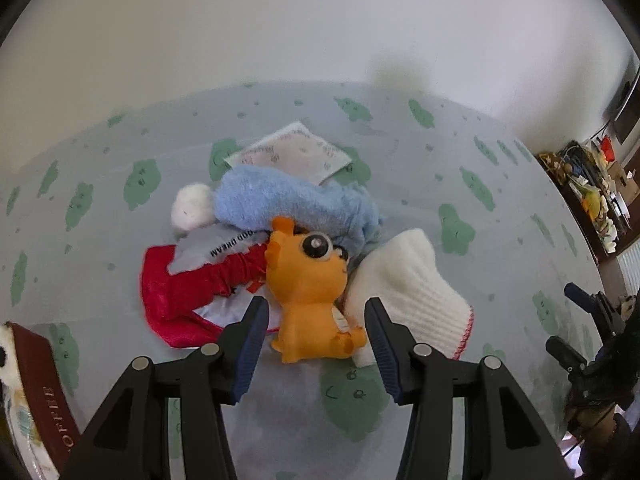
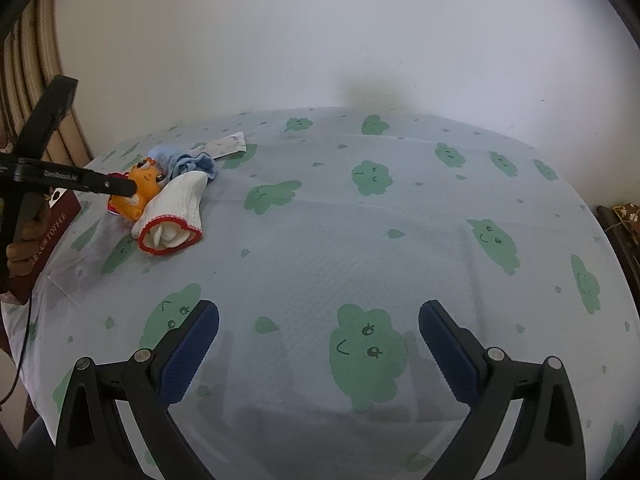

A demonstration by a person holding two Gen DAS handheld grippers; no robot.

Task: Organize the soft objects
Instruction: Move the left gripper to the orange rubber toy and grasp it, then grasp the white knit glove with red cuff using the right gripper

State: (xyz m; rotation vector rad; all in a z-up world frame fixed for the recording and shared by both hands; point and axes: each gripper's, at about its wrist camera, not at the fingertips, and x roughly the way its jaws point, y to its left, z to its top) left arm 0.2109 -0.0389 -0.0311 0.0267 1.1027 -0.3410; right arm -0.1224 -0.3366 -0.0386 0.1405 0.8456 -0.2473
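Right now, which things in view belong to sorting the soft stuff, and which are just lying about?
For the job: orange plush toy, white knit glove, blue fuzzy sock, red satin cloth, white pompom.
Lying about: printed packet, toffee box.

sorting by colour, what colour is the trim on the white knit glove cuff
Red trim on the white glove, clearest in the right wrist view.

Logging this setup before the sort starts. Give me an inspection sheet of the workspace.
Surface: cloth with green cloud print.
Job's things: orange plush toy, blue fuzzy cloth, white knit sock, red satin fabric, white pom-pom, piled together.
Clutter: printed paper sheet; toffee box.
Grippers: left tongs open around the plush; right tongs open, apart.
Cables: black cord.
Surroundings: plain wall, cluttered shelf.
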